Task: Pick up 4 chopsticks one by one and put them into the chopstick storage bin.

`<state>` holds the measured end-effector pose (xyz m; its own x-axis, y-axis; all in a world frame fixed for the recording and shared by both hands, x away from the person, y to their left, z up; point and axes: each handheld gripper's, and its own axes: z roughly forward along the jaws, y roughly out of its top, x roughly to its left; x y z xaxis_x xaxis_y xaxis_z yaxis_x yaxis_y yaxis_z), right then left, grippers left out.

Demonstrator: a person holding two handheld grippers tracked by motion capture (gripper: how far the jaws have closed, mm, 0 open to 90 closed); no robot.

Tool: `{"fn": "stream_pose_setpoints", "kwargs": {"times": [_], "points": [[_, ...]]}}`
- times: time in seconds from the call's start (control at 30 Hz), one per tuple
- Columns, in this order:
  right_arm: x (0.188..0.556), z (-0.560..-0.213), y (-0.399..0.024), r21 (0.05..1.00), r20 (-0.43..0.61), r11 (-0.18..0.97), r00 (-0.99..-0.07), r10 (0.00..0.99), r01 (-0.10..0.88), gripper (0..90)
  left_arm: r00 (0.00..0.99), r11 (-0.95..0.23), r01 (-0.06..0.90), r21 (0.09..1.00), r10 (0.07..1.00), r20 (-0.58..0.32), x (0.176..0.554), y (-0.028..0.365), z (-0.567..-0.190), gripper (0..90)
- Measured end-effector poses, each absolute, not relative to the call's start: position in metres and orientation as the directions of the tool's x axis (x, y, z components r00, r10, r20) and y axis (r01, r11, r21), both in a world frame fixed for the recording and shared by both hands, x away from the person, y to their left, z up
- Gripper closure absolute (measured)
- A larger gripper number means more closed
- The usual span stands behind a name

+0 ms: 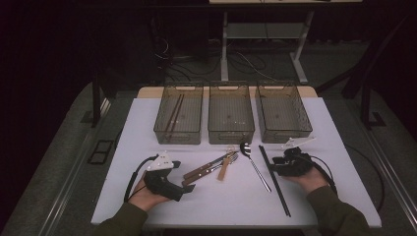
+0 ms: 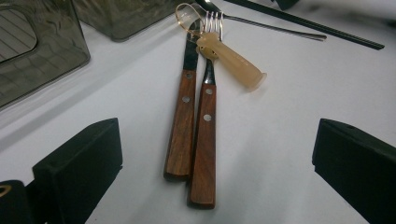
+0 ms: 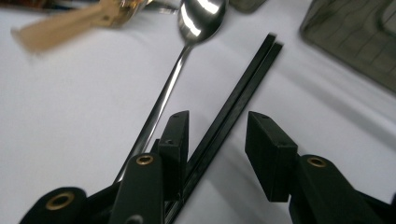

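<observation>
Right gripper [image 3: 215,140]: sitting at the lower middle of the right gripper view, jaws parted with a gap between the pads, nothing pressed.
Black chopsticks [image 3: 238,93]: lying flat on the white table [image 3: 70,116], the pair is running from the bottom centre of that view up toward the upper right, passing between the two jaws, closer to the left jaw.
Chopsticks from above: in the high view the black chopsticks [image 1: 273,179] are stretching from centre right down to the lower right, just left of the right gripper [image 1: 281,166].
Spoon [image 3: 187,42]: resting on the table just left of the chopsticks, bowl at the top centre of the right gripper view, handle sloping down behind the left jaw.
Left gripper [image 2: 217,163]: jaws standing wide apart at the lower left and lower right corners of the left gripper view, gripping nothing.
Wooden-handled pair [image 2: 194,135]: two utensils lying side by side in the middle of that view, between the jaws but clear of both.
Pale handle [image 2: 233,63]: lying across the fork tines in the upper centre of the left gripper view.
Three bins [image 1: 231,118]: lined up across the upper middle of the high view.
Brown chopsticks [image 1: 173,117]: lying inside the leftmost bin.
</observation>
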<state>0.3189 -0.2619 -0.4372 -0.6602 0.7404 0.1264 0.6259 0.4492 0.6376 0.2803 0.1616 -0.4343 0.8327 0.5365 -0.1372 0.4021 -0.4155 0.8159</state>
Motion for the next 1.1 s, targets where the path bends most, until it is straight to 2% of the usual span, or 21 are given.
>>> {"fn": "stream_pose_setpoints", "kwargs": {"times": [0.3,0.6,1.1], "points": [[0.295,-0.442,-0.256,0.603,0.059,0.521,-0.685,0.726,0.604,60.8,0.834,-0.421,0.402,0.813,0.535,-0.135,0.280,0.161,-0.435,0.3],[0.294,-0.442,-0.253,0.598,0.027,0.551,-0.702,0.712,0.582,70.2,0.834,-0.422,0.402,0.813,0.534,-0.135,0.280,0.161,-0.435,0.3],[0.293,-0.439,-0.254,0.580,-0.018,0.606,-0.735,0.678,0.544,73.0,0.832,-0.420,0.406,0.811,0.537,-0.138,0.280,0.162,-0.435,0.3]]}}
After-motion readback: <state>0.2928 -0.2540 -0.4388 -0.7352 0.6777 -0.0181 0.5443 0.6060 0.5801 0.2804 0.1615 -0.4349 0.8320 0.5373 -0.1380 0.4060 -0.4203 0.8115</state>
